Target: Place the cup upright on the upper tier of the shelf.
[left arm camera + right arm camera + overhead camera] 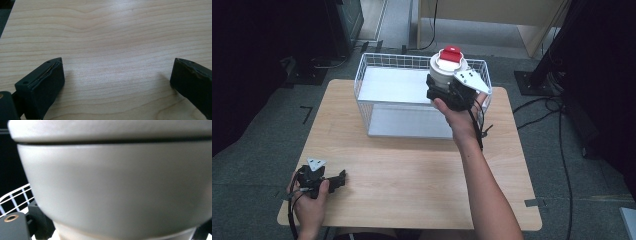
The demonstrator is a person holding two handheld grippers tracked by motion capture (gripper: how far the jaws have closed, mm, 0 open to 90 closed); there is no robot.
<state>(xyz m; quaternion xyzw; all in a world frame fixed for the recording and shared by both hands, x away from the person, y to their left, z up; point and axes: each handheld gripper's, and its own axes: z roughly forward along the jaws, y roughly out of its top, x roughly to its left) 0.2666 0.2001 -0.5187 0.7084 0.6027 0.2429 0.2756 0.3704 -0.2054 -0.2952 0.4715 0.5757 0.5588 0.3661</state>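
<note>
white jar [446, 70] with red lid [450, 54] clamped in right gripper [451, 91], held up over right end of wire basket [377, 75]; pickup done, lowering and release judged left; left gripper [331, 181] spread wide with nothing between, resting on wooden table [412, 175] near front left corner

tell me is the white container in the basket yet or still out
Still out. The right gripper holds the container upright above the basket's far right rim, red lid on top; nothing lies inside the basket.
</note>
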